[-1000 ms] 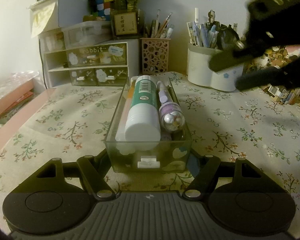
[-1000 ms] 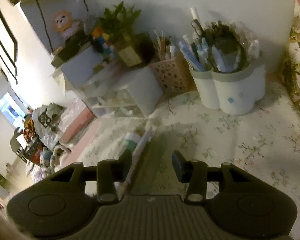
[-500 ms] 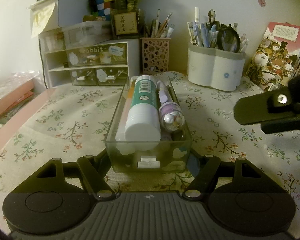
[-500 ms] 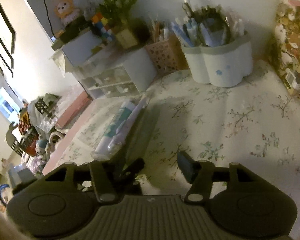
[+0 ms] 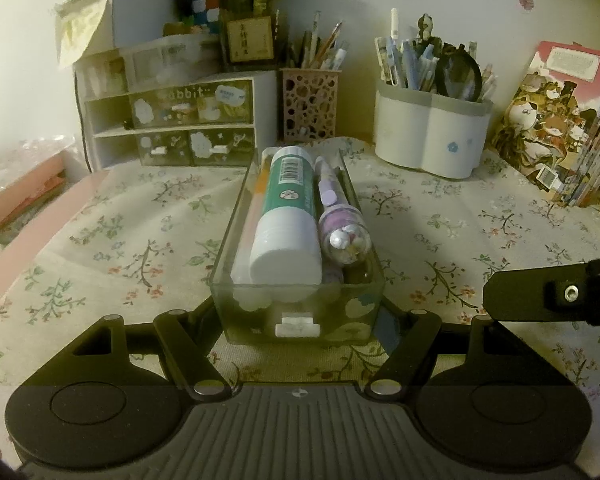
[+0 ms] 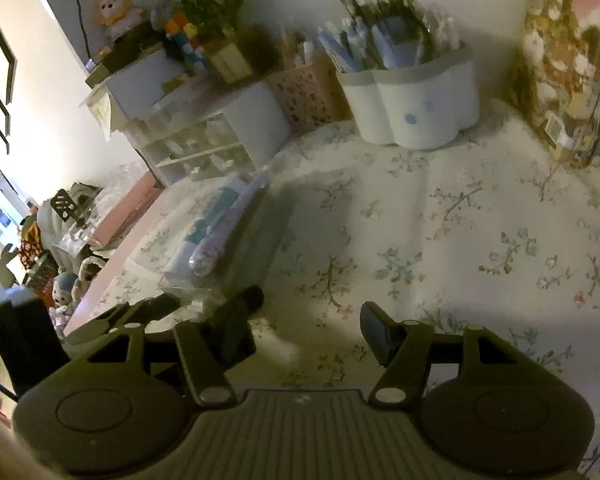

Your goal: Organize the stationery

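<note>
A clear plastic drawer tray lies on the floral tablecloth, held between the fingers of my left gripper, which is shut on its near end. In it lie a large green-and-white glue stick and a purple pen with a clear bauble top. My right gripper is open and empty, low over the cloth just right of the tray; one of its fingers shows in the left wrist view.
At the back stand a white drawer unit, a pink lattice pen cup and a white flower-shaped holder full of pens. Books lean at the right. A pink box lies at the left.
My right gripper has come down from near the pen holder towards the table, beside the tray's near right end. The left gripper and the tray have not moved.
</note>
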A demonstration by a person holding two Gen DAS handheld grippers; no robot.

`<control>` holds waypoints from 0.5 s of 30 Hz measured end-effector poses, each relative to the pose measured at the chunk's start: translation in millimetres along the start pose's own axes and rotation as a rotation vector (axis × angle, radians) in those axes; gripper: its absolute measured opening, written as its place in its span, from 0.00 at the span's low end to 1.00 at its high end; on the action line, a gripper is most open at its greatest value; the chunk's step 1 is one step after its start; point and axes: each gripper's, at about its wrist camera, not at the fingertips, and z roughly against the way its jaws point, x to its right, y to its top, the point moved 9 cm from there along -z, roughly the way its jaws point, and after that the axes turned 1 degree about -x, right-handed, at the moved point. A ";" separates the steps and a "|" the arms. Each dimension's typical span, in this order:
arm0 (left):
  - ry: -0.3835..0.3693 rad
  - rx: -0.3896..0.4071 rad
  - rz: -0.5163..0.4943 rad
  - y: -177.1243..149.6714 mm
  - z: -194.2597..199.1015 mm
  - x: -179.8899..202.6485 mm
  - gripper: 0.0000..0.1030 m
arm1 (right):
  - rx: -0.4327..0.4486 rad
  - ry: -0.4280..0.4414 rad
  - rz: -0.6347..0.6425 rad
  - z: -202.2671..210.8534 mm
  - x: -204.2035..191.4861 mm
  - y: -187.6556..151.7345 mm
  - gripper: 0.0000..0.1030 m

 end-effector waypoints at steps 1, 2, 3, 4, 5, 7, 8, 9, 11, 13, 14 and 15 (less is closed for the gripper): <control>-0.001 -0.005 -0.001 0.4 -0.6 -0.4 0.71 | 0.002 0.003 -0.001 0.2 0.6 0.5 0.60; -0.003 -0.010 -0.002 0.7 -0.8 -0.6 0.71 | 0.004 0.002 -0.004 0.5 1.7 0.7 0.60; -0.006 -0.014 -0.003 0.9 -1.0 -0.9 0.71 | 0.005 -0.003 -0.006 1.1 3.0 0.9 0.60; -0.009 -0.019 -0.005 1.1 -1.2 -1.1 0.71 | 0.011 -0.007 -0.005 2.4 4.1 0.9 0.60; -0.012 -0.022 -0.008 1.1 -1.3 -1.3 0.71 | 0.015 -0.007 -0.005 3.4 5.0 1.0 0.60; -0.018 -0.029 -0.010 2.0 -2.4 -2.2 0.72 | 0.022 0.001 -0.017 5.9 6.9 1.5 0.60; -0.018 -0.035 -0.010 2.6 -3.0 -2.4 0.72 | 0.025 0.010 -0.026 6.6 7.3 2.2 0.60; -0.020 -0.040 -0.009 3.1 -3.7 -2.4 0.72 | 0.027 0.022 -0.040 7.0 7.1 2.7 0.60; -0.023 -0.049 -0.011 4.6 -5.2 -2.1 0.72 | 0.025 0.038 -0.044 7.8 4.8 2.6 0.60; -0.024 -0.065 -0.013 6.2 -6.7 -1.8 0.71 | 0.035 0.028 -0.037 10.1 4.1 2.9 0.60; -0.025 -0.074 -0.016 6.9 -7.3 -1.6 0.71 | 0.041 0.021 -0.039 11.6 5.2 3.0 0.60; -0.027 -0.085 -0.017 7.6 -7.7 -1.7 0.71 | 0.044 0.015 -0.044 12.8 6.7 2.8 0.60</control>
